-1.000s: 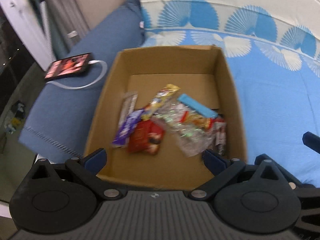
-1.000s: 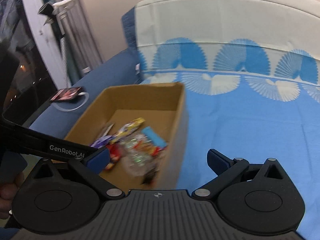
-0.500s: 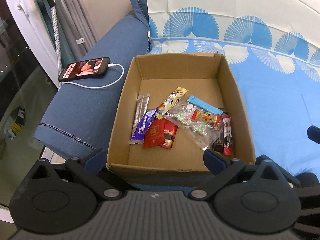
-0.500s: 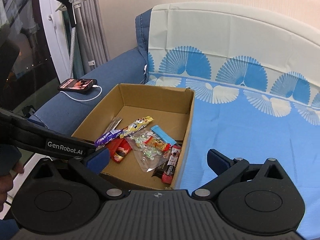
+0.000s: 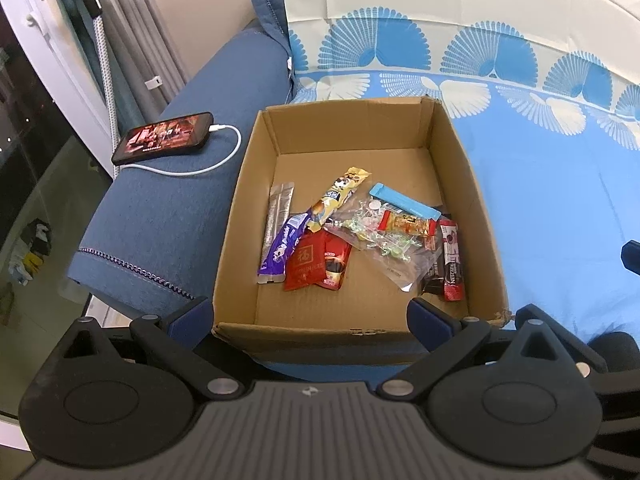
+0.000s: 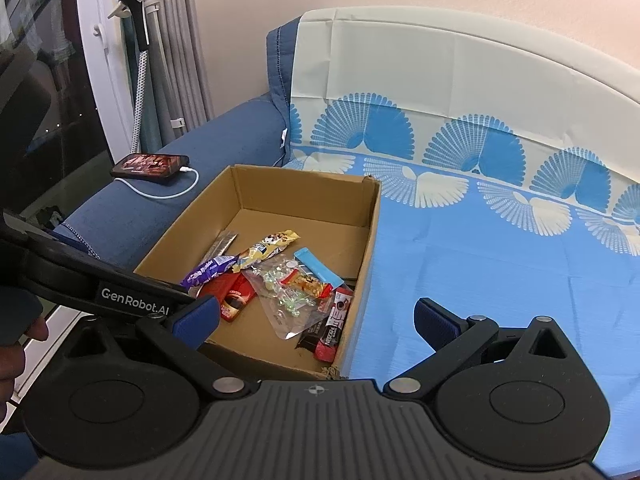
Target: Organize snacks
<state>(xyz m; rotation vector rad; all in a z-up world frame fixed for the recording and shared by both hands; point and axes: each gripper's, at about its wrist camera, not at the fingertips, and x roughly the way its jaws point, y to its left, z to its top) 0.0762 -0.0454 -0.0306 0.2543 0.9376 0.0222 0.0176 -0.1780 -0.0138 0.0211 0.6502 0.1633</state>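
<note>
Hand (image 6: 16,344) — right view only (blurred)

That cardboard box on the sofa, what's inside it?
The cardboard box holds loose snacks: a purple bar, a yellow bar, red packets, a clear candy bag and a blue stick. Whatever lies beneath the bag is covered.

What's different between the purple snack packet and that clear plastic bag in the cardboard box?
The purple packet is opaque, long and narrow; the clear bag is see-through, wider, and shows small wrapped candies inside. The purple packet lies near the left wall of the cardboard box, its top end tucked under a yellow wrapper; the clear bag sprawls toward the right, with an orange snack across it. Both lie flat on the box floor, untouched by either gripper.
</note>
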